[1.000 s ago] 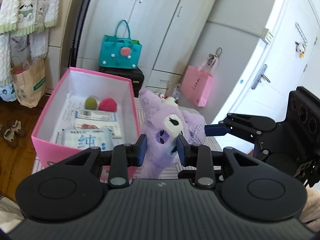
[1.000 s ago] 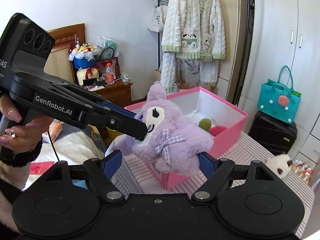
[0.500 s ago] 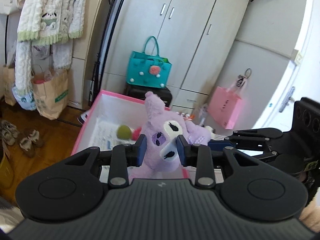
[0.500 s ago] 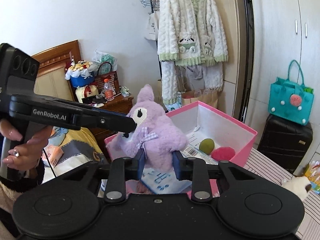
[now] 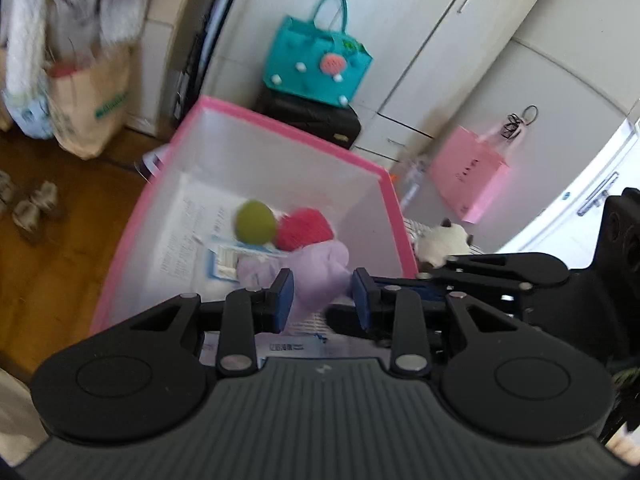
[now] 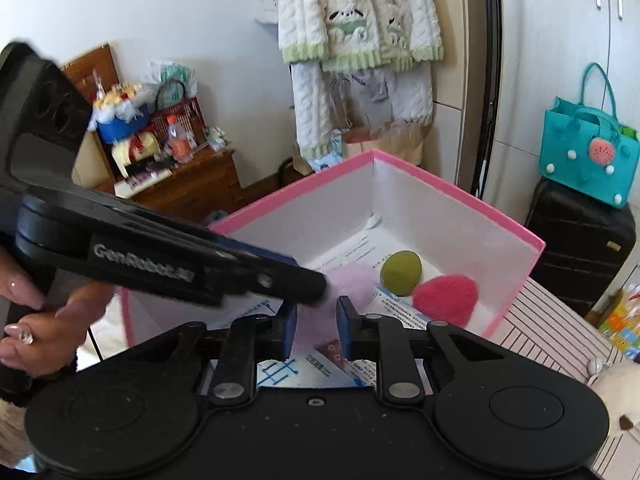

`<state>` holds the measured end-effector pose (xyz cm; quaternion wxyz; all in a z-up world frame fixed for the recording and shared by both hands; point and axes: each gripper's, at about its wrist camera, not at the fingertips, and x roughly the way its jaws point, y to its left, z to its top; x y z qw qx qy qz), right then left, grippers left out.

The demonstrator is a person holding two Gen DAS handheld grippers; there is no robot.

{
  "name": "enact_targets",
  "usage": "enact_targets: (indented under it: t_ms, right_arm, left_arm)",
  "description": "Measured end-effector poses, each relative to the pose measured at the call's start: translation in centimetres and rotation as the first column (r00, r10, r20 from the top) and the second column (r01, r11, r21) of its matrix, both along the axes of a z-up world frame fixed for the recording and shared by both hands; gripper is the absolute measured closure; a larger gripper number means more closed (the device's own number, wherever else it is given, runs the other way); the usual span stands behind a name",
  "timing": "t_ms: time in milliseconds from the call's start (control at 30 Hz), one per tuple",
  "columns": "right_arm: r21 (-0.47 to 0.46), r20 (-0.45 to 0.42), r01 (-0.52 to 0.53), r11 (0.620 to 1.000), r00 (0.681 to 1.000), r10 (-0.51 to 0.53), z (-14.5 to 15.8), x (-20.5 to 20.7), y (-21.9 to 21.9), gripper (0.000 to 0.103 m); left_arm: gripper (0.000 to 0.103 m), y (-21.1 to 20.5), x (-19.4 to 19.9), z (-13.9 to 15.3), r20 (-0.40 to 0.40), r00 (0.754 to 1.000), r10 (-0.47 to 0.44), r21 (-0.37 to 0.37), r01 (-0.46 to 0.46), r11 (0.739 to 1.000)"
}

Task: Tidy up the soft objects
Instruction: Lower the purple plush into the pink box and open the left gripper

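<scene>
Two hand-held grippers: left [image 5: 322, 294] and right [image 6: 316, 322], each closed on plush [image 5: 316, 272]
Plush location: inside pink box [image 5: 280, 120], near side, beside green ball [image 5: 255, 222] and red ball [image 5: 306, 229]
Purpose: double grip steadies floppy toy for lowering

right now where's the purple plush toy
In both wrist views, the purple plush toy is inside the pink box, gripped by both grippers, beside the red ball.

Teal tote bag [image 5: 320, 54] sits on a black suitcase [image 5: 312, 118], pink gift bag [image 5: 466, 176] hangs nearby, fluffy cardigan [image 6: 358, 20] on the rack, wooden dresser [image 6: 188, 184] piled with clutter.
</scene>
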<state>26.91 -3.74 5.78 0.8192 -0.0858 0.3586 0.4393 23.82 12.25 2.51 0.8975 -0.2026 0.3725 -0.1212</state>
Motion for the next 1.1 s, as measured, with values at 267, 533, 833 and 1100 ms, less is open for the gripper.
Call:
enact_targets:
  t_ms: [267,533,833,1100]
  right_arm:
    - [-0.089,0.002,-0.001,0.996,1.000,0.001,-1.9,0.8,1.1,0.082]
    - [-0.124,0.069,0.056,0.991,0.997,-0.047,-1.4,1.3,0.2,0.082]
    - [-0.095,0.062,0.099,0.991,0.994,-0.094,-0.2,-0.2,-2.3,0.073]
    - [-0.025,-0.008,0.043,0.999,0.999,-0.043,1.6,-2.5,-3.2,0.070]
  left_arm:
    - [0.070,0.5,0.3,-0.2,-0.002,1.000,0.024,0.039,-0.024,0.999]
    - [0.073,-0.5,1.5,-0.9,-0.080,0.997,-0.011,-0.020,0.009,1.000]
    - [0.056,-1.2,-1.1,1.6,-0.053,0.999,0.013,0.056,-0.010,0.998]
    - [0.052,-1.5,-4.6,4.7,-0.058,0.998,0.000,0.200,0.012,0.980]
